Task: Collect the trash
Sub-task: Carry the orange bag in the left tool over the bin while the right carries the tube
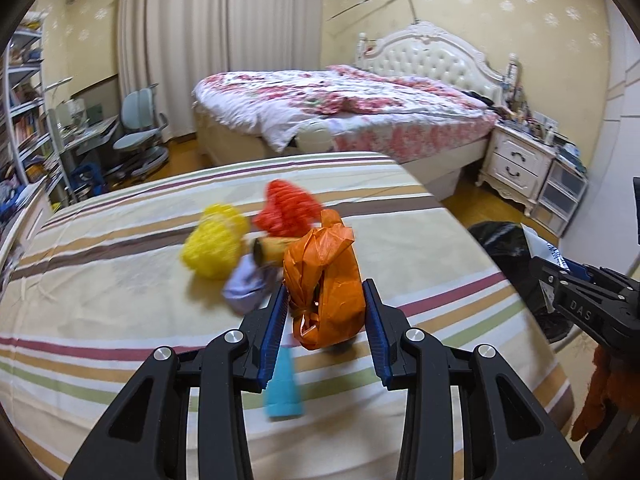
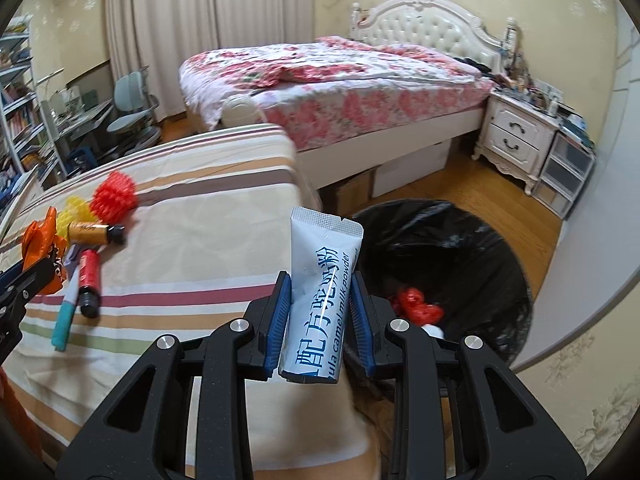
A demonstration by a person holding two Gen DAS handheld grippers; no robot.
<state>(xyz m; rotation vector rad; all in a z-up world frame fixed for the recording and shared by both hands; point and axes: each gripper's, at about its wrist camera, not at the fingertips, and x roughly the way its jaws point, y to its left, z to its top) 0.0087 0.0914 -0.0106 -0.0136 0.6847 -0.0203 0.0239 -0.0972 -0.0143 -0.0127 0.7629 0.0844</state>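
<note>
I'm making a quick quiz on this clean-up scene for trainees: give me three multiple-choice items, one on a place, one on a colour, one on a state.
1. Where is the black-lined bin?
A. on the striped bed
B. on the wooden floor beside the striped bed
C. on the nightstand

2. What colour is the crumpled bag between the left tongs?
A. orange
B. green
C. white

3. What do the right tongs have?
A. nothing
B. a red bottle
C. a white milk powder sachet, gripped

Answers: 1 B, the bin stands on floorboards off the bed's edge. 2 A, the bag is plainly orange. 3 C, the blue pads press the sachet's sides.
</note>
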